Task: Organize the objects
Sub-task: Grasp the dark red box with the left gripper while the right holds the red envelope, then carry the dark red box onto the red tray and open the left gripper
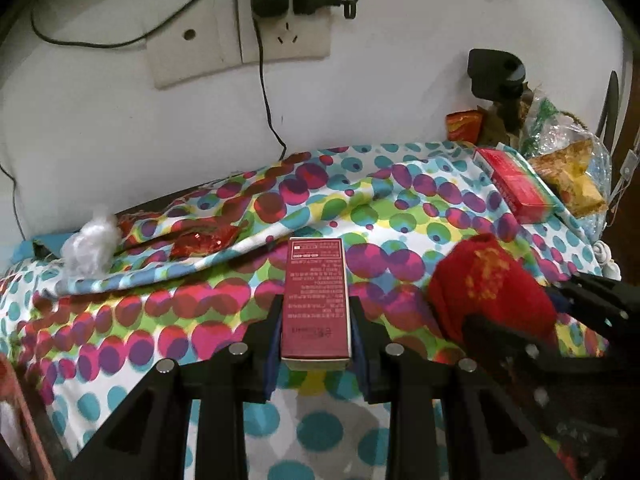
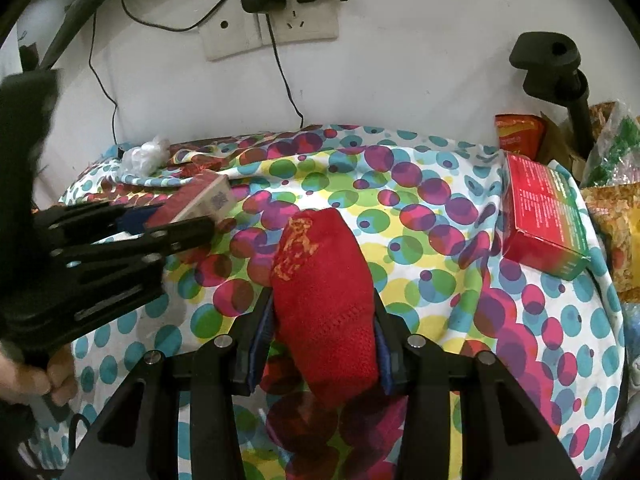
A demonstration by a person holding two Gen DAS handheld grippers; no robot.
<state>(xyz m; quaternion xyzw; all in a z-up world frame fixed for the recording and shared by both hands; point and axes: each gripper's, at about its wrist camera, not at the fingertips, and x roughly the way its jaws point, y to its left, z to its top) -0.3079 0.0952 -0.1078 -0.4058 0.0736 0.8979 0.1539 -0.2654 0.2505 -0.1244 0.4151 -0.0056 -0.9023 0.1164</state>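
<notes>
A dark red carton (image 1: 316, 300) of smooth, faintly glossy printed cardboard sits clamped in the left gripper (image 1: 316, 320), matt black plastic with bright metal pins. Right of the carton, a red sock (image 2: 326, 300) of coarse ribbed knit with rough yellow stitching is gripped by the right gripper (image 2: 324, 340). Beneath the carton lies a thin, smooth dotted cloth (image 1: 400, 216), creased. Far left of it, crinkled clear plastic film (image 1: 92, 244); far right, a glossy red cardboard box (image 1: 516, 184).

Box (image 1: 316, 300) print too small to read. Sock (image 1: 492, 284) lower end hidden behind right gripper (image 1: 560, 344), right of box. Left gripper (image 2: 188, 220) body blurred, hand (image 2: 44, 380) cut by frame edge.
</notes>
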